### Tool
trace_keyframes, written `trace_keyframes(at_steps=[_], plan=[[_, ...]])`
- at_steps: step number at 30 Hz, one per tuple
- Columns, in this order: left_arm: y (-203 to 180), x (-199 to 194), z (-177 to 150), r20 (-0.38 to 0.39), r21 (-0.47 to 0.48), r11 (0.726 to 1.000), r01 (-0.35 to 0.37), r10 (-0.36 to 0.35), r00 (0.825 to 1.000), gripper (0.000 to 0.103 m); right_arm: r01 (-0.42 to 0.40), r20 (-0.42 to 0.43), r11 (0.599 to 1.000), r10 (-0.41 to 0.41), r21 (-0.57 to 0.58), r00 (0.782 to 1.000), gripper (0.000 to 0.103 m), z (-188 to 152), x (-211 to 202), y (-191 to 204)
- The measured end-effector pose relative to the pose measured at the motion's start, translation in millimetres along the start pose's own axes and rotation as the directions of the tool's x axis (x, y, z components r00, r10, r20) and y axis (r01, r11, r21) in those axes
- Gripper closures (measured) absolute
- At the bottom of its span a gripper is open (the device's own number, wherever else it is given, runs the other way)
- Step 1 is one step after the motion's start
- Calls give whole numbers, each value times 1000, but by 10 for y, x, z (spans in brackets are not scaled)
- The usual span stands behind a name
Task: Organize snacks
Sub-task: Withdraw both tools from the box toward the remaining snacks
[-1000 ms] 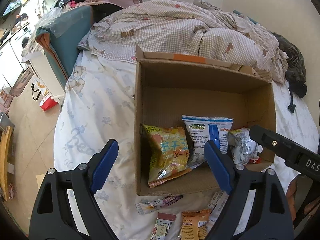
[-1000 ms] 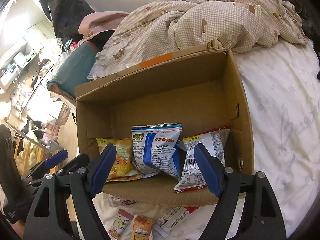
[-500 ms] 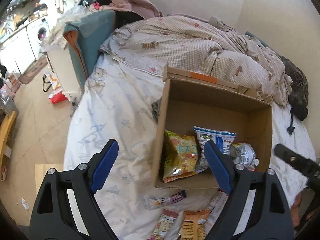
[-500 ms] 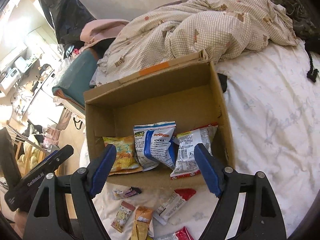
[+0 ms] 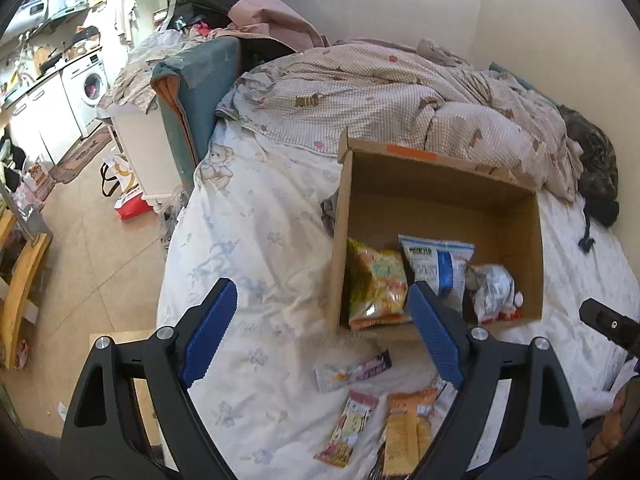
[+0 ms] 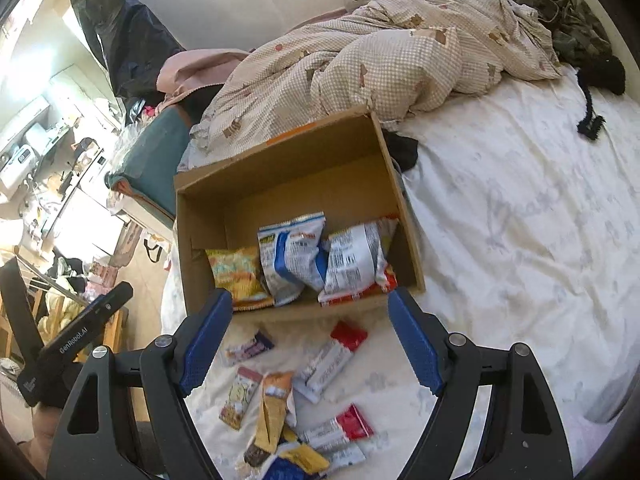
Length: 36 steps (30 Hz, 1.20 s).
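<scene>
An open cardboard box (image 5: 440, 188) (image 6: 288, 168) lies on the white bed sheet. Inside it stand a yellow snack bag (image 5: 374, 284) (image 6: 236, 270), a blue-and-white bag (image 5: 438, 260) (image 6: 290, 256) and a silver-and-red bag (image 5: 490, 290) (image 6: 354, 260). Several small snack packets (image 6: 280, 396) (image 5: 400, 424) lie loose on the sheet in front of the box. My left gripper (image 5: 322, 330) is open and empty, above the sheet left of the box front. My right gripper (image 6: 308, 338) is open and empty, above the loose packets.
A rumpled checked duvet (image 5: 380, 96) is piled behind the box. Dark clothing (image 6: 576, 32) lies at the far right of the bed. The bed's left edge drops to a tiled floor (image 5: 100, 256) with a teal cushion (image 5: 196, 80) and kitchen units beyond.
Both grippers have pulled back and up from the box, so the box looks smaller and more loose packets show in front of it. Both stay open.
</scene>
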<state>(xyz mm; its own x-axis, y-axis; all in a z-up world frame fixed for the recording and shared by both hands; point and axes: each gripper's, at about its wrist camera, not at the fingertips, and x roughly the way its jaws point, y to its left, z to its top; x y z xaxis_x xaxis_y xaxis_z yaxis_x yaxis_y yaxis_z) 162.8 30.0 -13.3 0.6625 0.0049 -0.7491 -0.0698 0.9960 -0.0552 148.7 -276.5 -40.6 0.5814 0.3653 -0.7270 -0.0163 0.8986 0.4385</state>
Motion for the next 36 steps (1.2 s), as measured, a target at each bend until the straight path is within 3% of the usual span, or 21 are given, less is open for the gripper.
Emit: trace_keyframes(at_steps=[11, 27, 30, 32, 36], plan=[[62, -305, -348, -18, -3, 1000, 10, -10, 1000, 18, 9, -42, 1000, -9, 2, 999, 20, -372, -125, 28], [56, -275, -854, -170, -66, 997, 33, -44, 984, 18, 35, -126, 999, -31, 31, 992, 20, -762, -119, -16], [-23, -176, -991, -241, -69, 996, 65, -80, 967, 18, 52, -138, 998, -46, 40, 989, 20, -782, -97, -63], [-127, -91, -1117, -309, -55, 993, 102, -114, 944, 18, 60, -149, 997, -52, 51, 987, 20, -796, -83, -111], [-432, 111, -1400, -464, -8, 981, 195, -176, 868, 18, 68, -159, 994, -54, 80, 986, 20, -799, -67, -175]])
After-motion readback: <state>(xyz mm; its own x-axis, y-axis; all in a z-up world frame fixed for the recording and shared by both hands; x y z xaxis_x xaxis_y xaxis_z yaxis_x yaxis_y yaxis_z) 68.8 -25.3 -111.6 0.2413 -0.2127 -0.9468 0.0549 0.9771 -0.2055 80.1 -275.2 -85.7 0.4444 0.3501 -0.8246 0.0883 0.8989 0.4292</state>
